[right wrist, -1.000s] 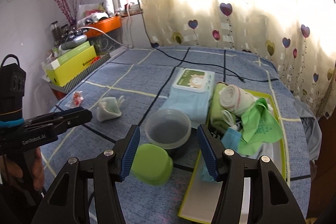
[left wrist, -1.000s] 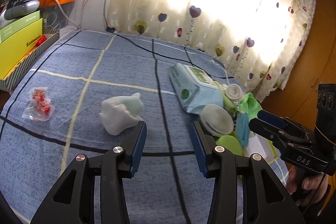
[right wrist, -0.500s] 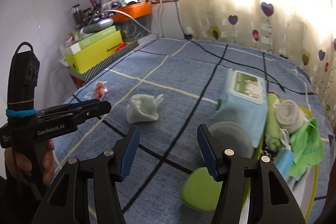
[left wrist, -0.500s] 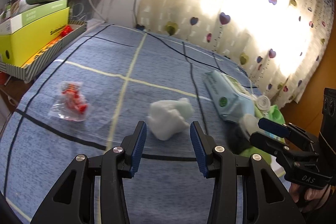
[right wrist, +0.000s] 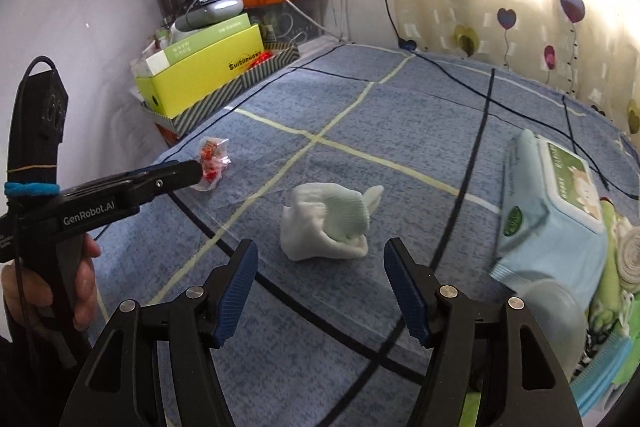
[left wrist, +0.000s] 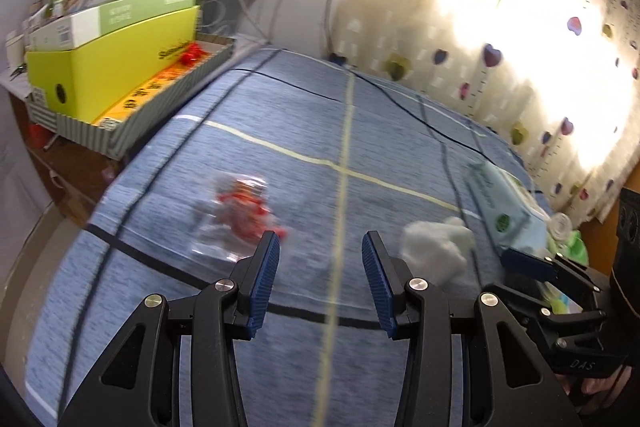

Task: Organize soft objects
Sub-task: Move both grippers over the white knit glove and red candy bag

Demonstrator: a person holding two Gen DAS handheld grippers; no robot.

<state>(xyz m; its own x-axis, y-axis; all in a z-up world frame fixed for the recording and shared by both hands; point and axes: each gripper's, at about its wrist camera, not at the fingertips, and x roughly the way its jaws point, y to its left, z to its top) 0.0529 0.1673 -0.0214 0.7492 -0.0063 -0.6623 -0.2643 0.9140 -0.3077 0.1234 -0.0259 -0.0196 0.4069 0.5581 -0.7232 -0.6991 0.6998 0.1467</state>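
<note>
A crumpled white sock (right wrist: 326,223) lies on the blue bedspread (right wrist: 400,131), just ahead of my open, empty right gripper (right wrist: 320,291). It also shows in the left wrist view (left wrist: 434,247), right of my open, empty left gripper (left wrist: 320,283). A clear packet with red contents (left wrist: 240,217) lies just ahead-left of the left gripper; it also shows in the right wrist view (right wrist: 212,163), beside the left gripper's fingertips (right wrist: 176,171). The right gripper's fingers (left wrist: 532,265) show at the right of the left wrist view.
A blue wet-wipes pack (right wrist: 552,207) lies at the right, with a clear plastic tub (right wrist: 548,319), rolled cloths and green items (right wrist: 624,259) beside it. A yellow box (right wrist: 200,71) in a striped tray (left wrist: 132,123) stands at the bed's left edge. Black cables (right wrist: 520,115) cross the bed.
Both grippers have swung left. The left view has moved off the sock toward the red packet; the sock has come between the right gripper's fingers in view. Both stay open.
</note>
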